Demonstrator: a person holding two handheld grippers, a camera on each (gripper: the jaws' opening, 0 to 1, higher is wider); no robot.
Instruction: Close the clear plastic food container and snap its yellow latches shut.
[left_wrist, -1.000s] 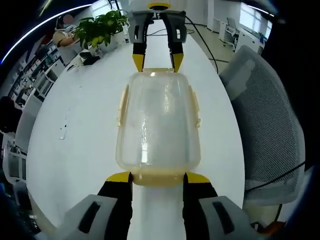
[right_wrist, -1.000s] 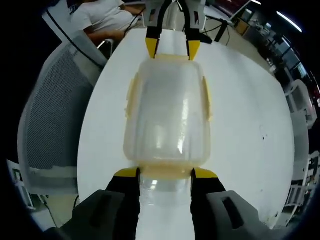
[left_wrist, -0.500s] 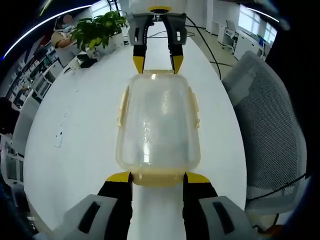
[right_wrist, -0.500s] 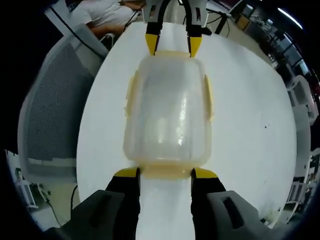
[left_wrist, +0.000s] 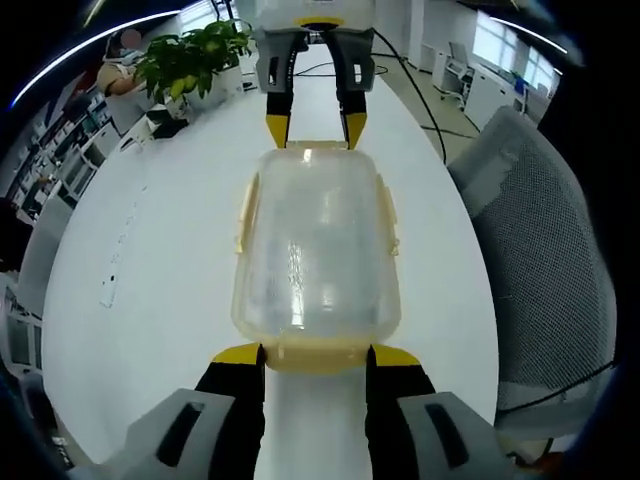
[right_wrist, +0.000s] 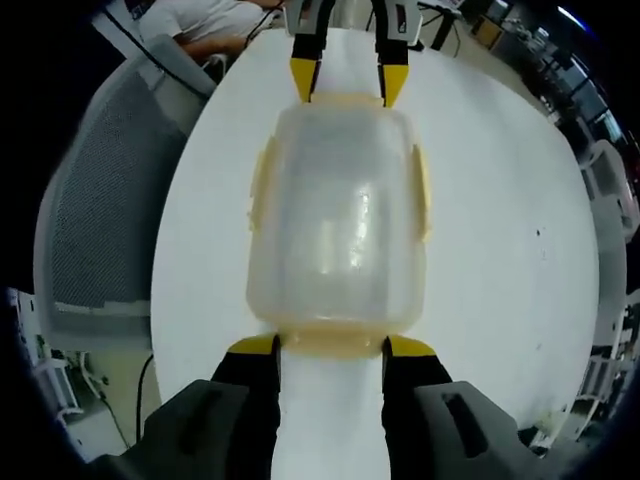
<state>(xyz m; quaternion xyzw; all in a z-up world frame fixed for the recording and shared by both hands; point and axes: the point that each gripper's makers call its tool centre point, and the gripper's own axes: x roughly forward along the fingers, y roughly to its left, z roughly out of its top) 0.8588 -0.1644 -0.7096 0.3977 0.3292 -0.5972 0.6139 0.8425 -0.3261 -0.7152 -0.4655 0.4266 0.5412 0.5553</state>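
The clear plastic food container hangs lengthwise between my two grippers over the white table, lid on. Yellow latches lie along its long sides. My left gripper holds the near end in the left gripper view, its jaws on either side of the yellow end latch. The right gripper holds the far end there. In the right gripper view the container sits the same way: right gripper near, left gripper far.
A grey mesh chair stands at the table's edge, also seen in the right gripper view. A potted plant stands at the far left of the table. A person in white sits beyond the chair.
The table and room have shifted slightly behind the container in both views, while the container and both grippers keep the same places relative to each other.
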